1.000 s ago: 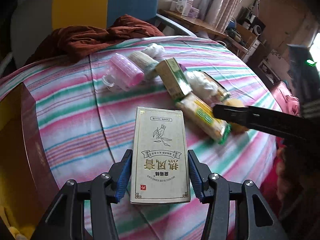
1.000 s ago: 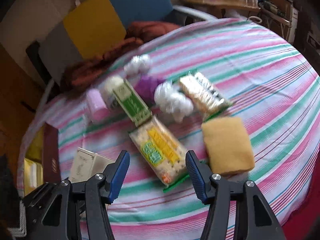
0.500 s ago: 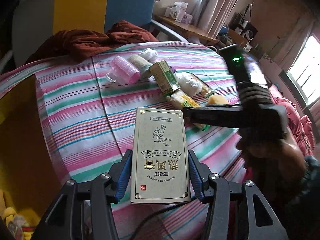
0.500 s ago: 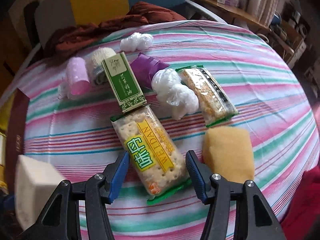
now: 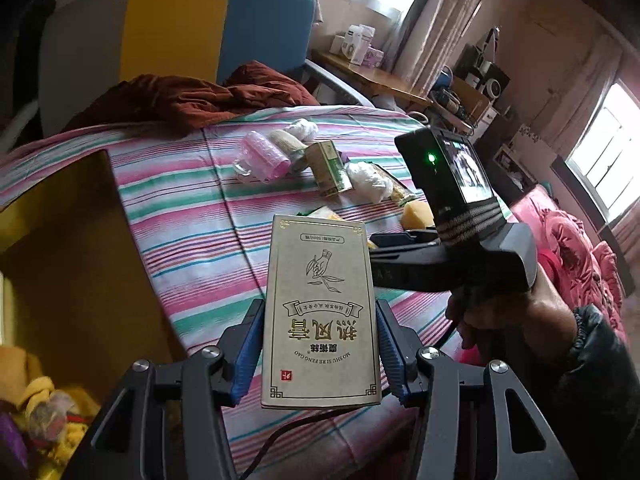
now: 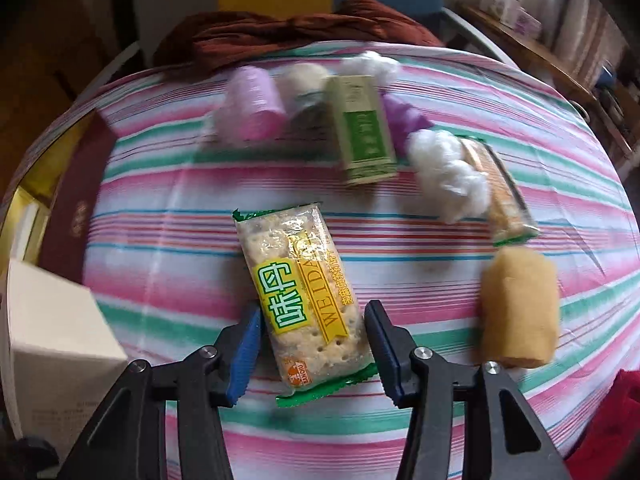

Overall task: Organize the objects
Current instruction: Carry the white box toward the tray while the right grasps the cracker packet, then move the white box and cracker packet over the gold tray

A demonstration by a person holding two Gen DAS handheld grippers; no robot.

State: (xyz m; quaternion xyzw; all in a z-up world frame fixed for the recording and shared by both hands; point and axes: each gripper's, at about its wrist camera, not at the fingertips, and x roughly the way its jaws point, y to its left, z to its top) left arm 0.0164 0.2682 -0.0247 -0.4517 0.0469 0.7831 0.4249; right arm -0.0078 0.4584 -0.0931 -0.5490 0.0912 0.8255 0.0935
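Box, cream w/ gold print, sits clamped between the left gripper's blue pads, held above the striped table near its edge. Right gripper jaws are closing round a cracker packet (clear wrap, green ends), pads not quite on it. Beyond: green box, pink roll, white wad, second packet, yellow sponge. Left view alone shows the person's hand on the right tool; right view shows the cream box only as a corner.
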